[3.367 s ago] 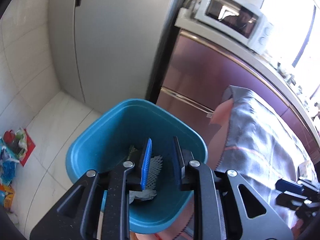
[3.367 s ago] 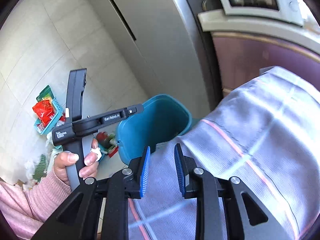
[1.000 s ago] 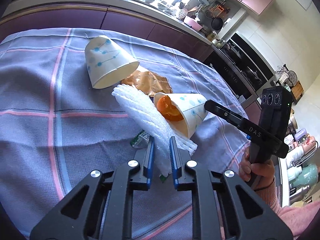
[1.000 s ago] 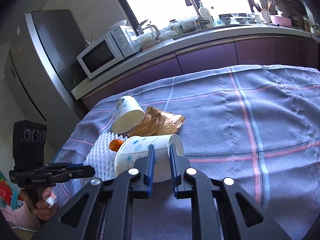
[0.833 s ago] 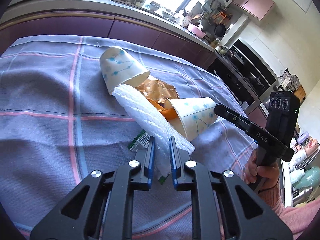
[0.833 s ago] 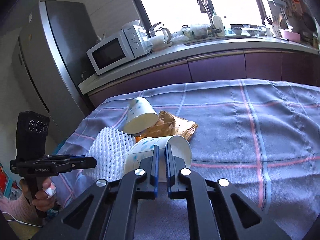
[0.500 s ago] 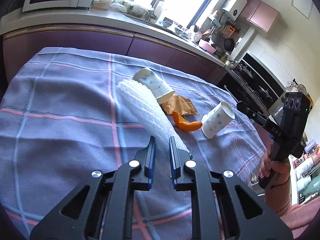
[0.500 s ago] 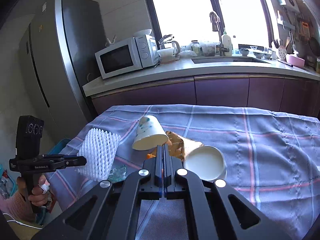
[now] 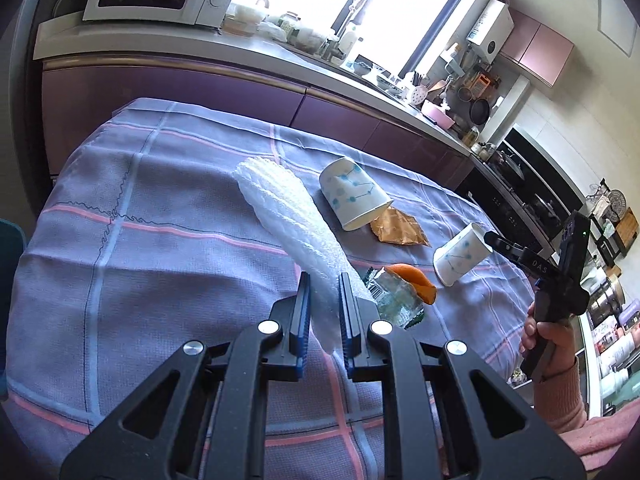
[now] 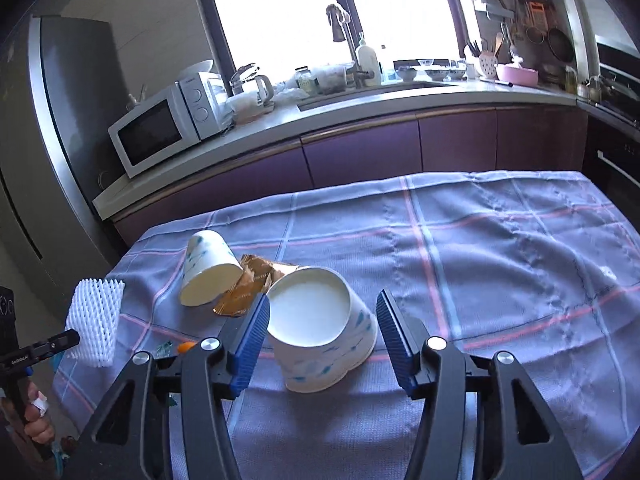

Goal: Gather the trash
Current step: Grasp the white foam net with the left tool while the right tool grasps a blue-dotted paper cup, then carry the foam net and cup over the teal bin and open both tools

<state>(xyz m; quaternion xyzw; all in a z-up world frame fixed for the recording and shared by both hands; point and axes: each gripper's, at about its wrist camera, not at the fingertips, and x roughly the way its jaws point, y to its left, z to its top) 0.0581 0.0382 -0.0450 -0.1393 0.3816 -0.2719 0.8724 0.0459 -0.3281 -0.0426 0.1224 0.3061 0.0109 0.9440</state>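
Observation:
My left gripper [image 9: 323, 280] is shut on a white foam net sleeve [image 9: 288, 216] and holds it above the checked tablecloth [image 9: 160, 280]. The sleeve [image 10: 96, 320] also shows at the left of the right wrist view. My right gripper [image 10: 323, 300] is opening, with a blue-patterned paper cup [image 10: 320, 320] lying on its side between the jaws and the pads not pressing on it. A second paper cup [image 10: 208, 270], a brown wrapper [image 10: 248, 284] and an orange peel [image 9: 416, 280] lie on the cloth. A clear green-edged wrapper [image 9: 394, 300] lies by the peel.
A purple kitchen counter [image 10: 360, 152] with a microwave [image 10: 160, 132] runs behind the table. A steel fridge [image 10: 52, 140] stands at the left. The rim of a blue bin [image 9: 8, 240] shows off the table's left end. A hand [image 9: 548, 332] holds the right gripper's handle.
My left gripper has lifted the foam sleeve off the trash pile and carried it toward the table's end. The right gripper let go of the cup's rim, shut empty, then opened around the cup.

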